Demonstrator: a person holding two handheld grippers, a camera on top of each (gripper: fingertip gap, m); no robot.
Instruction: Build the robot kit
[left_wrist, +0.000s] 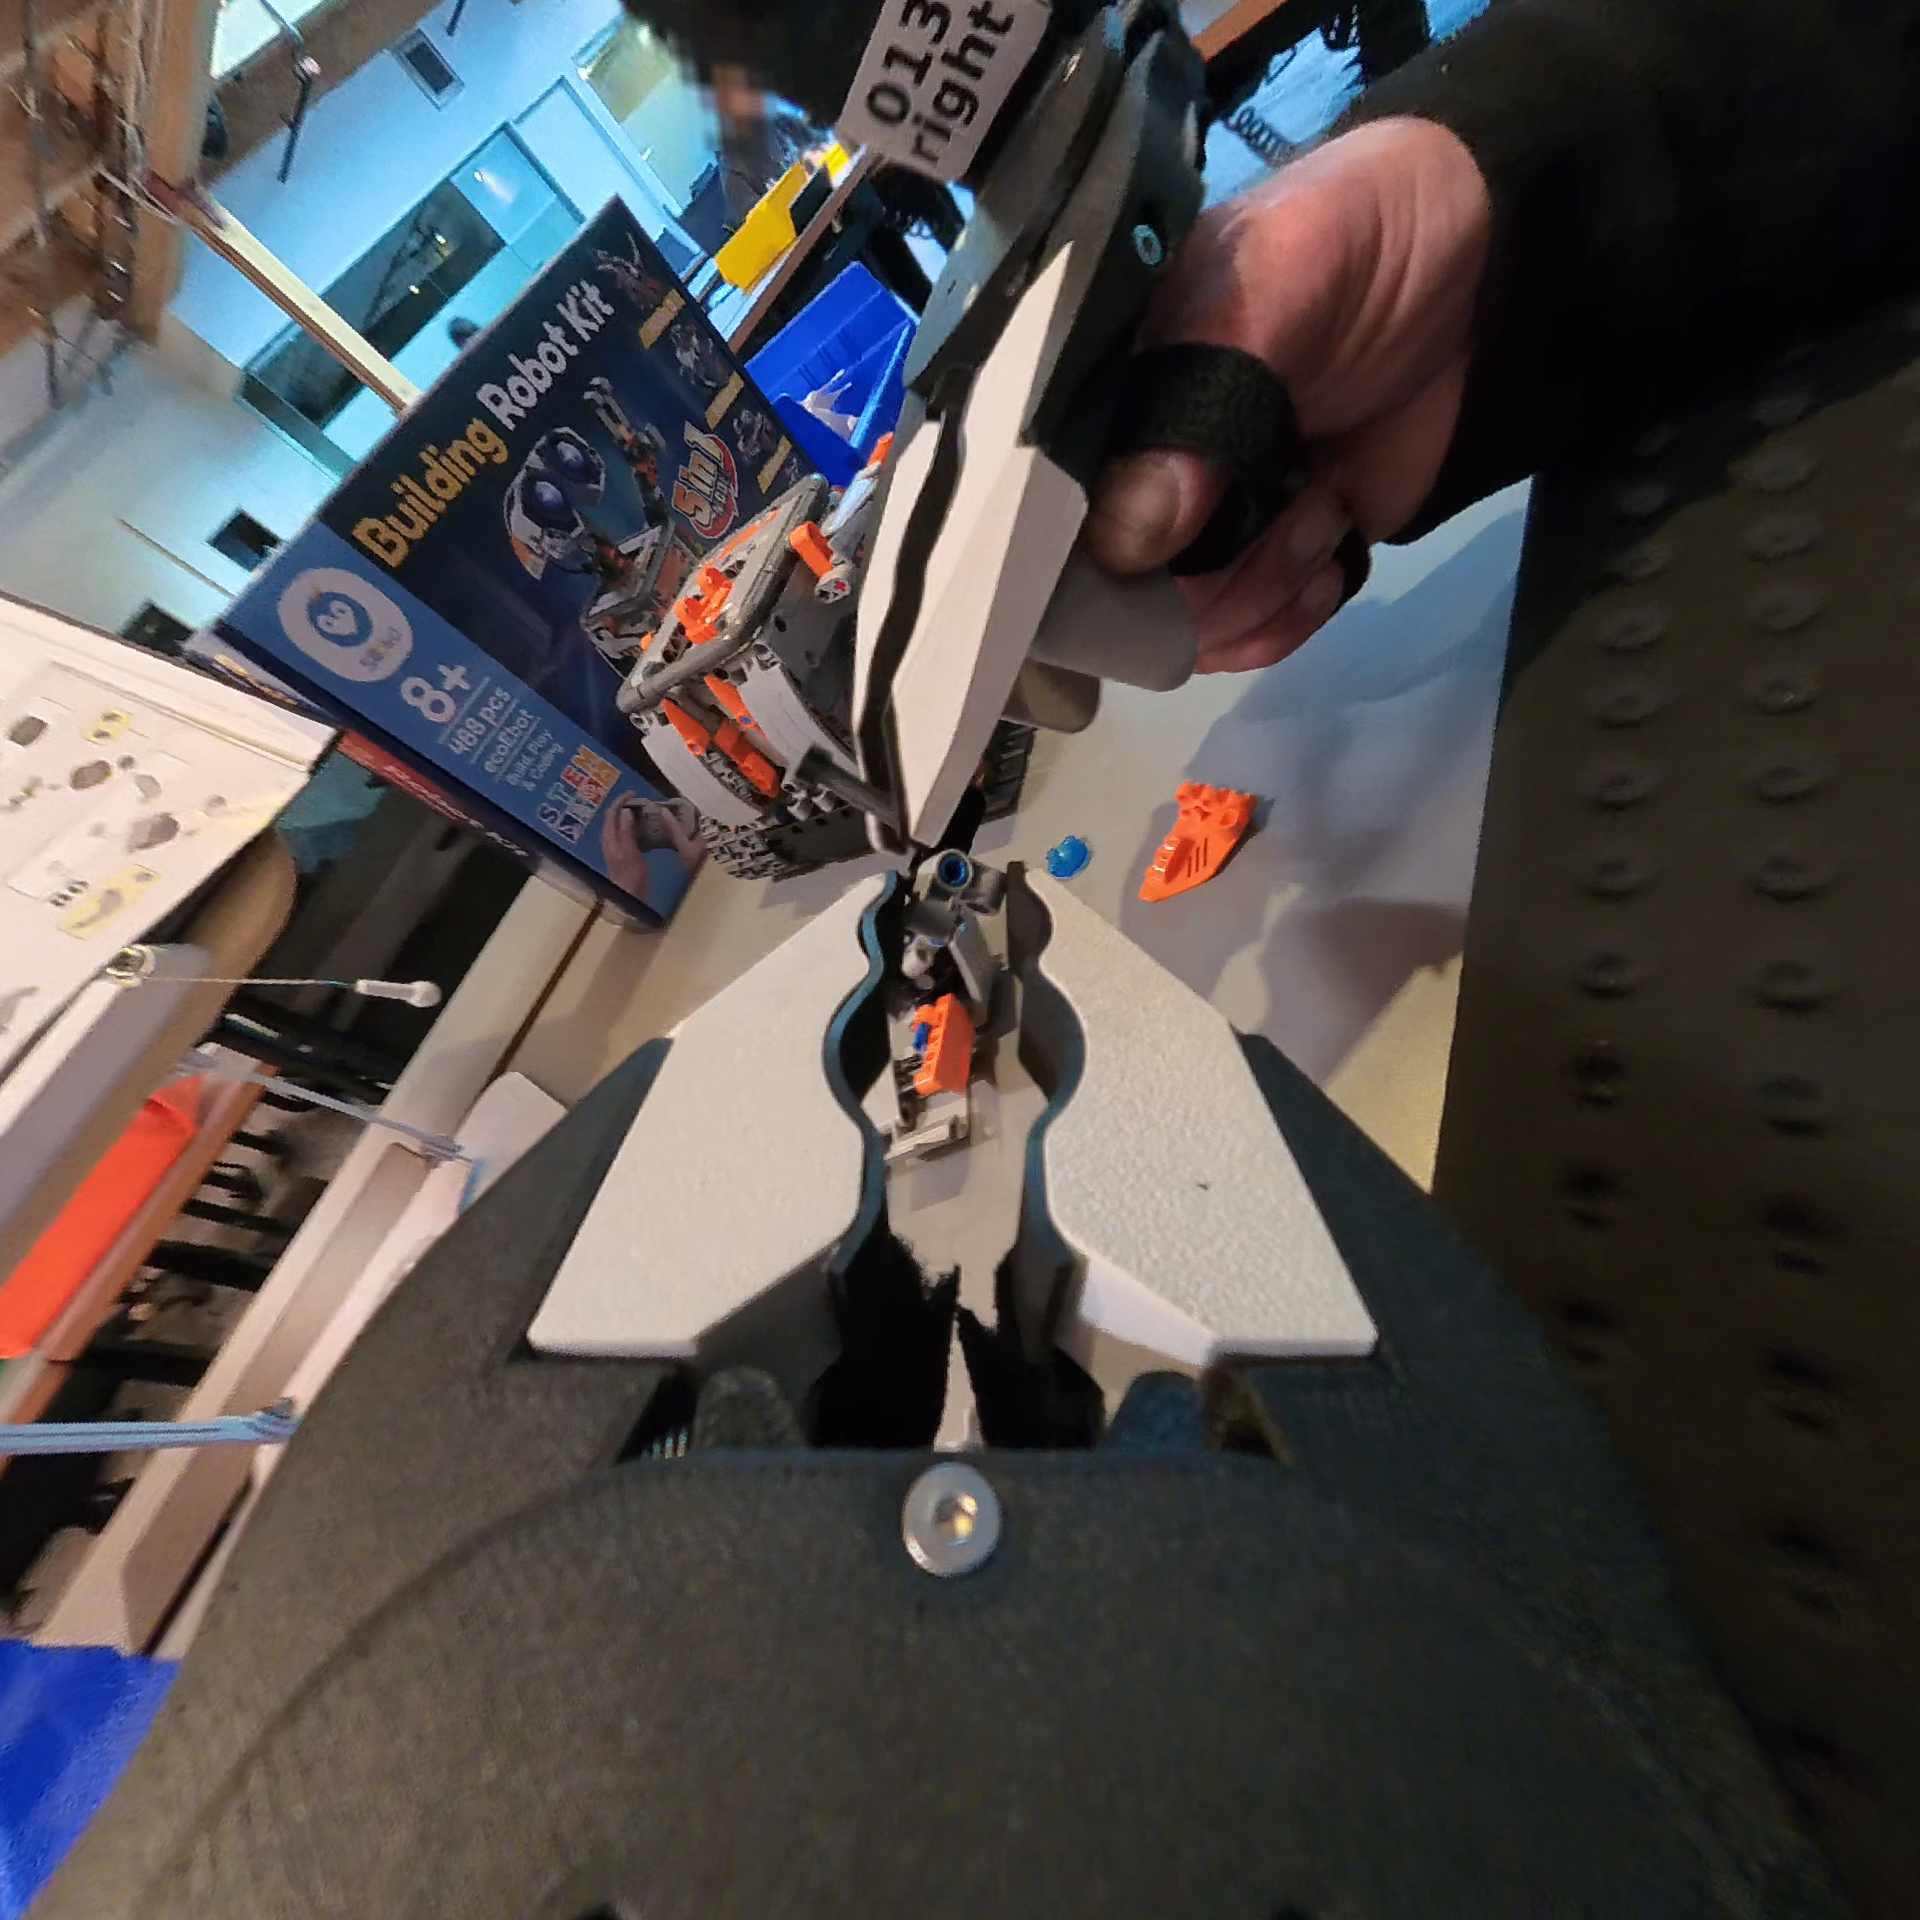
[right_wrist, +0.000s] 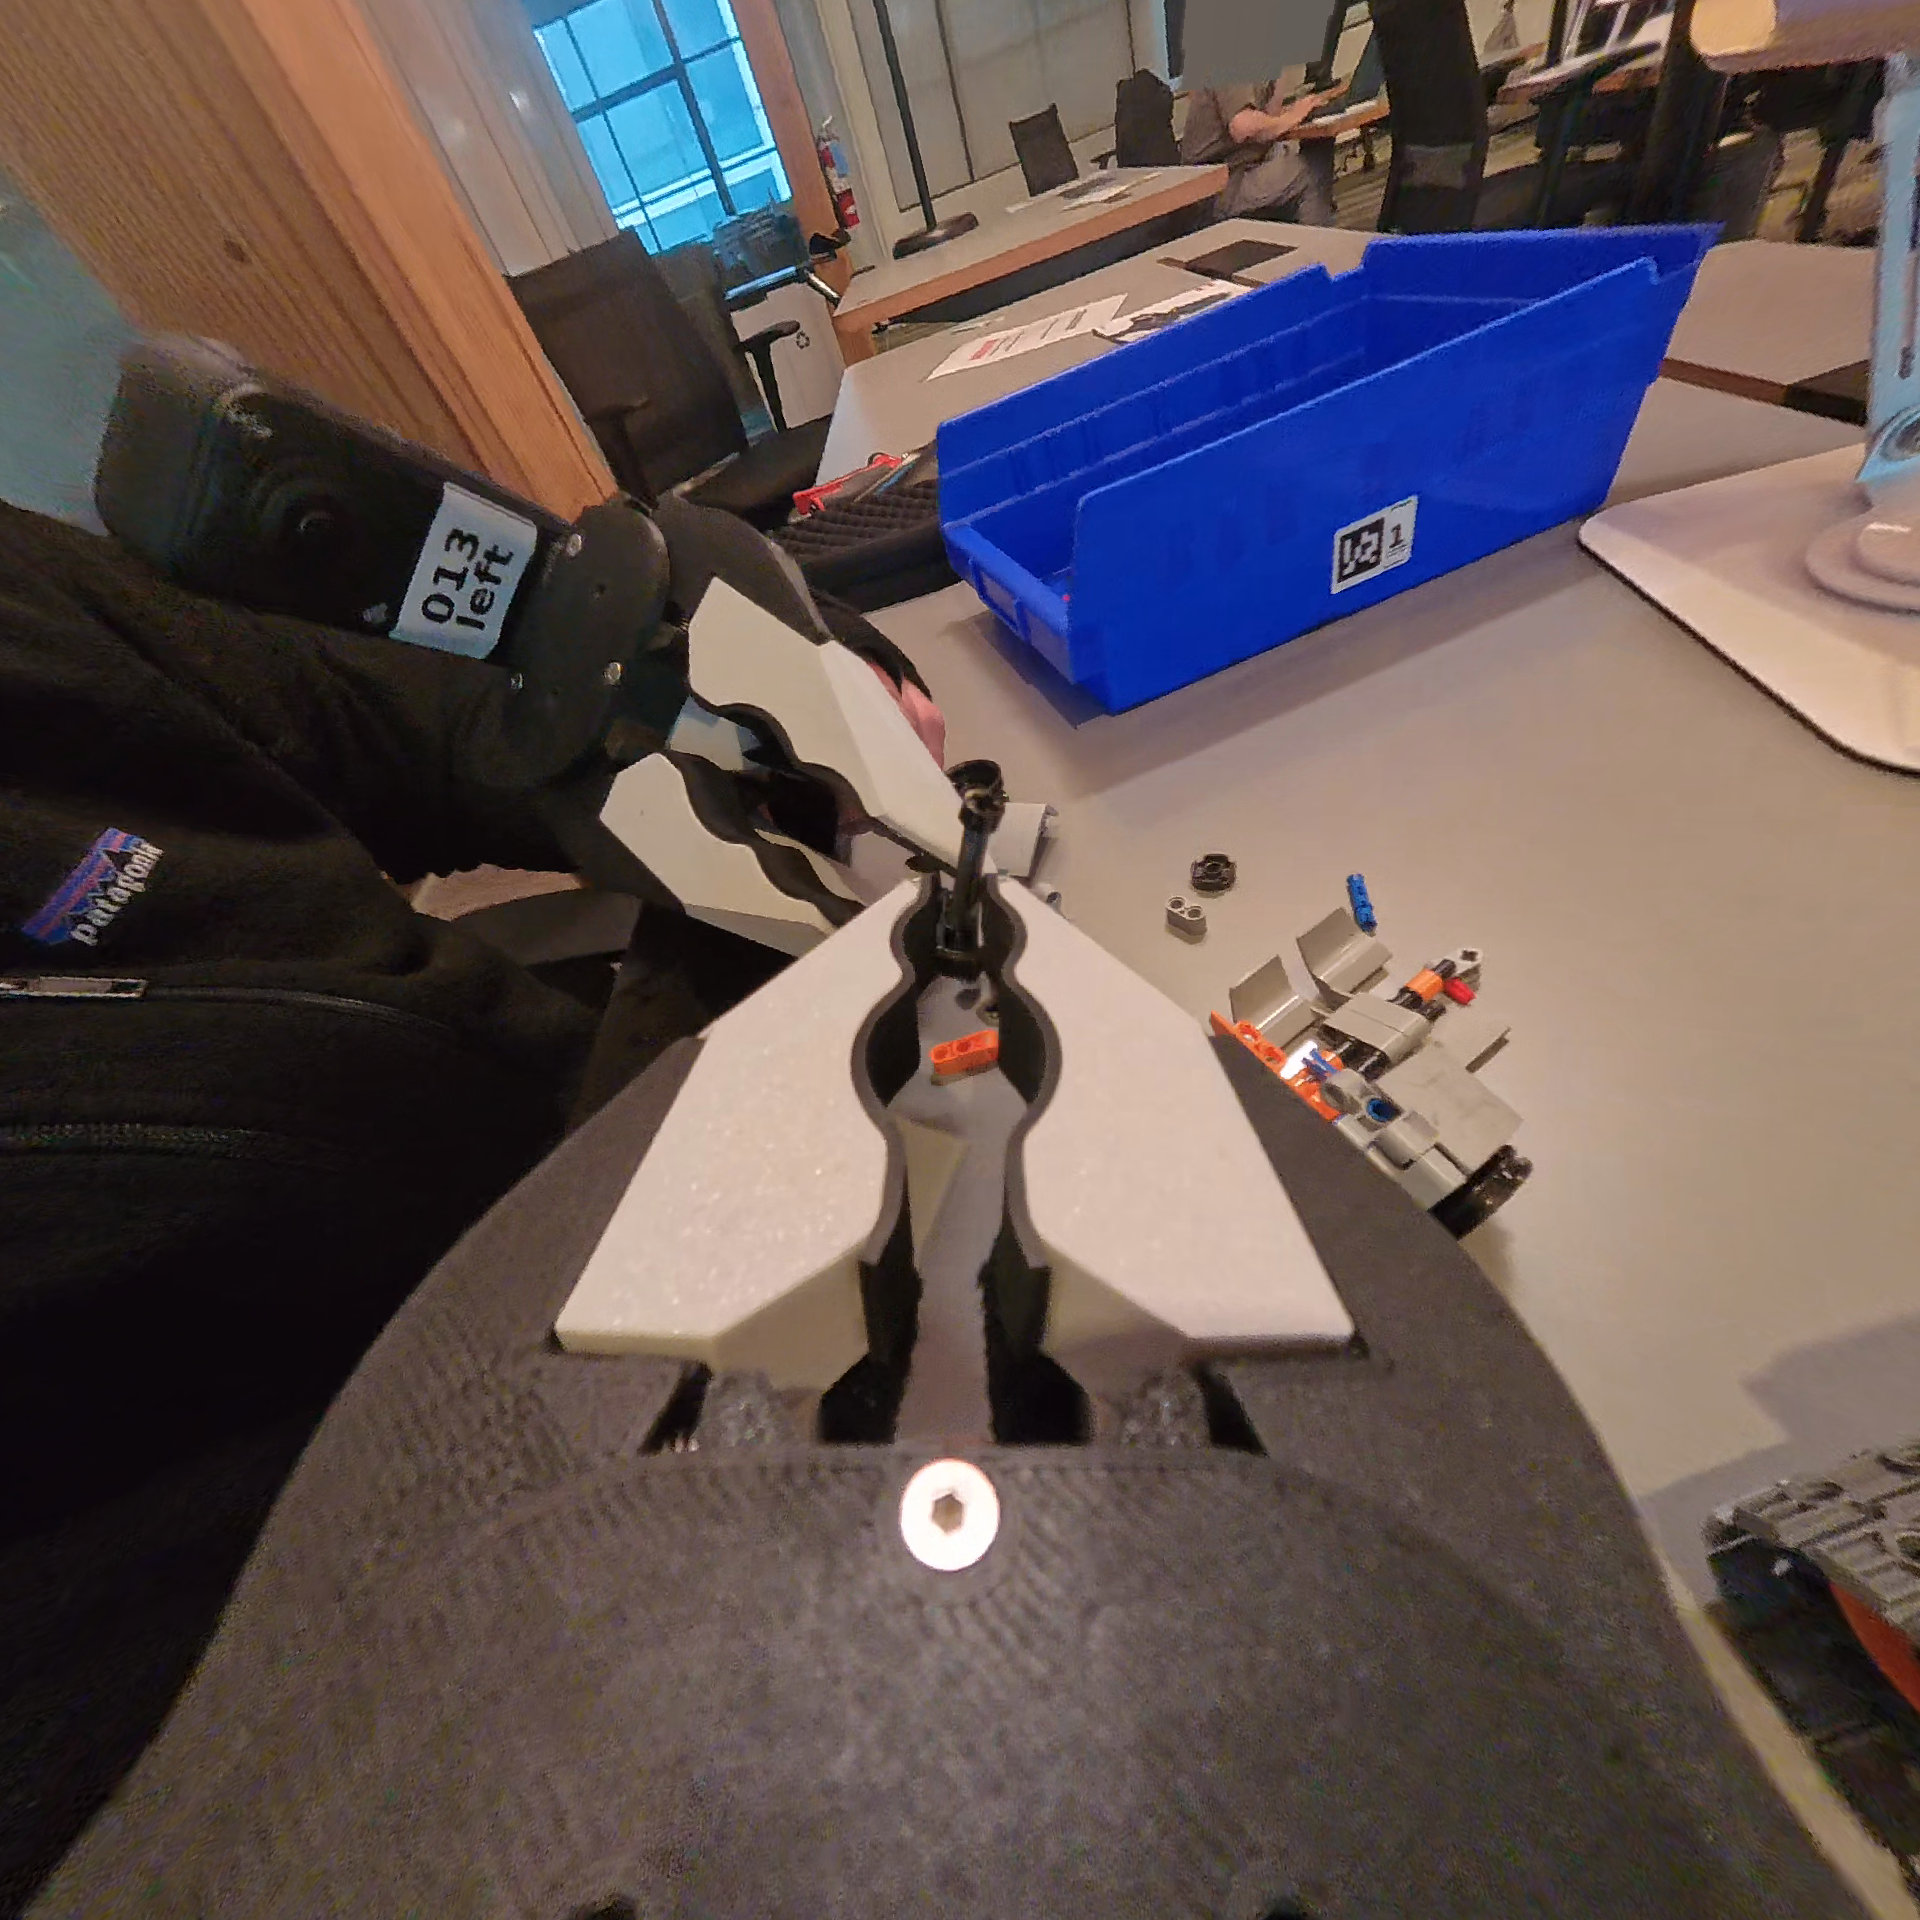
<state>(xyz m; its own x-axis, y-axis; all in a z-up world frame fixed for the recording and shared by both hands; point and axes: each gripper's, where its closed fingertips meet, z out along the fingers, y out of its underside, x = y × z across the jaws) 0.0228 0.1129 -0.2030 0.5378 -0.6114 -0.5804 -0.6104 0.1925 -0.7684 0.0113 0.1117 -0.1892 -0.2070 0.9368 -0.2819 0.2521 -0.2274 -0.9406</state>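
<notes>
Clearly, a small grey-and-orange brick assembly (left_wrist: 935, 1023) is clamped by the left gripper (left_wrist: 948, 883), while a thin black axle piece (right_wrist: 971, 852) is pinched by the right gripper (right_wrist: 961, 896), tip to tip. Near the assembly, the blue bin (right_wrist: 1247, 499) stands farther back. Both grips are best kept firm and aligned.

our left tongs (left_wrist: 940, 883) are closed, the two grey fingers (left_wrist: 727, 1122) nearly meeting at the tips. our right tongs (right_wrist: 961, 894) are closed too and point at the left ones, tip near tip. our right hand (left_wrist: 1320, 416), in a black sleeve, grips its handle.
</notes>
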